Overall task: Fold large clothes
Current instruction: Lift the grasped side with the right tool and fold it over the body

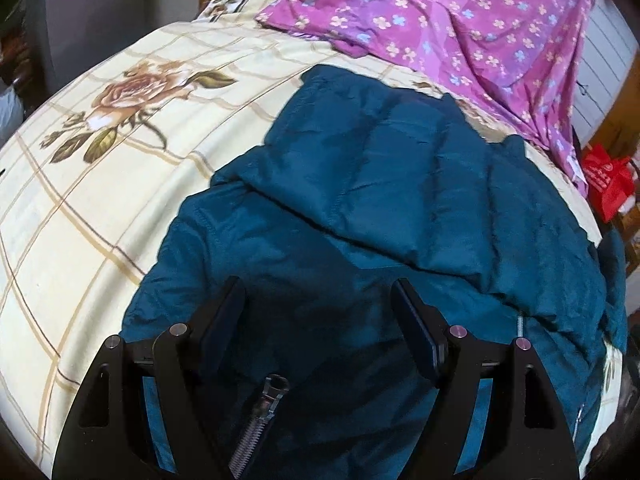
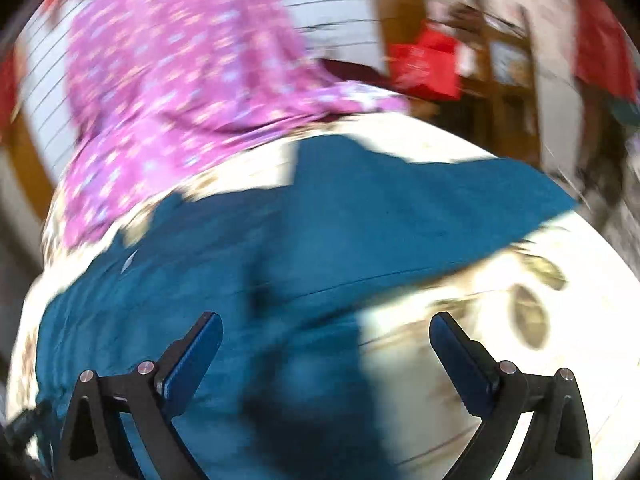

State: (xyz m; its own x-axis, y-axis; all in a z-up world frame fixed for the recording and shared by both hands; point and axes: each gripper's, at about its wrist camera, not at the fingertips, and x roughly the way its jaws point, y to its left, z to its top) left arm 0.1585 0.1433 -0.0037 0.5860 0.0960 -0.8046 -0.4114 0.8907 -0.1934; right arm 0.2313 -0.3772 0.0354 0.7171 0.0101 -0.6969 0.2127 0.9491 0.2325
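A teal quilted jacket [image 1: 360,208] lies on a bed covered by a cream sheet [image 1: 100,184] printed with roses. One part of it is folded across the body, and its zipper [image 1: 260,412] shows at the near edge. My left gripper [image 1: 318,292] hovers over the jacket's near part, open, with nothing pinched between its pads. In the blurred right wrist view the same jacket [image 2: 320,232] spreads over the bed, one sleeve reaching right. My right gripper [image 2: 326,328] hangs open above the jacket's edge and the sheet [image 2: 500,340], holding nothing.
A purple flowered cloth [image 1: 460,20] lies bunched at the far side of the bed, also in the right wrist view [image 2: 172,80]. A red bag [image 1: 608,184] sits off the bed's right edge. Grey furniture [image 1: 100,12] stands at the far left.
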